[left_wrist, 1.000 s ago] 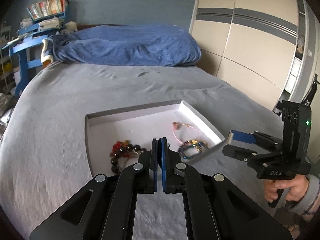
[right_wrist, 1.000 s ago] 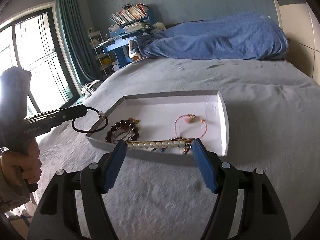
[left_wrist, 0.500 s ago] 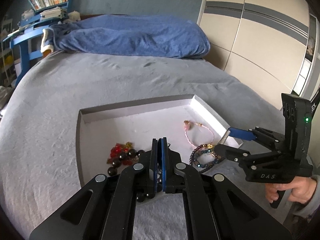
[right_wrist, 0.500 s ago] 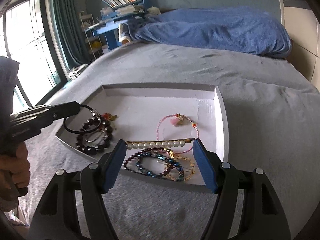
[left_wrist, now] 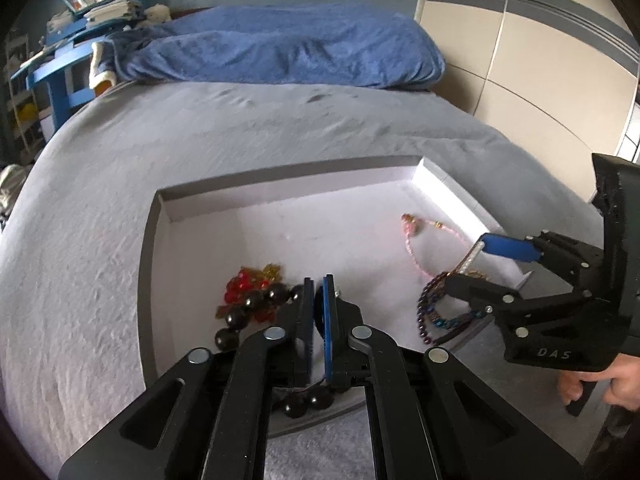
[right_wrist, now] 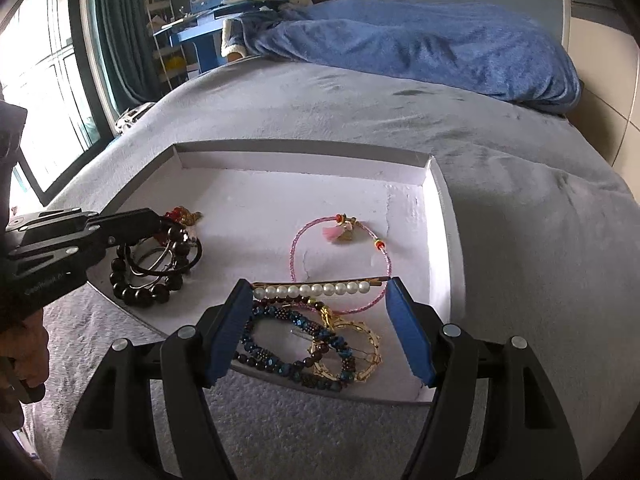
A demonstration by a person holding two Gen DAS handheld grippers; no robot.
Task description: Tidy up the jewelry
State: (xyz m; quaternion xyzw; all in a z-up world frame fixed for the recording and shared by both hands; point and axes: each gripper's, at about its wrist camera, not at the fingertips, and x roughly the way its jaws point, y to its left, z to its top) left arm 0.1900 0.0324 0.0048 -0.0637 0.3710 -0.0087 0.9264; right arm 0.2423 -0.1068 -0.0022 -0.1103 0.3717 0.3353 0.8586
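Observation:
A shallow white tray point(right_wrist: 447, 216) lies on the grey bed. My right gripper point(right_wrist: 320, 290) is shut on a pearl hair clip point(right_wrist: 316, 289), held lengthwise between its blue pads just above the tray's near right corner. Below it lie dark blue bead bracelets point(right_wrist: 288, 344) and a gold piece point(right_wrist: 360, 344). A pink bracelet point(right_wrist: 340, 236) lies mid-tray. My left gripper point(left_wrist: 316, 300) is shut on a thin black hoop point(right_wrist: 168, 256), low over the dark bead bracelet point(right_wrist: 140, 284) and red charms point(left_wrist: 248, 284) at the tray's left.
A blue blanket point(left_wrist: 280, 48) is heaped at the head of the bed. A blue shelf with books point(right_wrist: 224, 12) and a window stand at the left. Wardrobe doors point(left_wrist: 540, 60) are at the right. The tray point(left_wrist: 280, 184) has bare floor in its far half.
Both grippers moved forward and down over the tray. The left one brought the black hoop down onto the dark bead bracelet; the right one carried the pearl clip over the blue bracelets.

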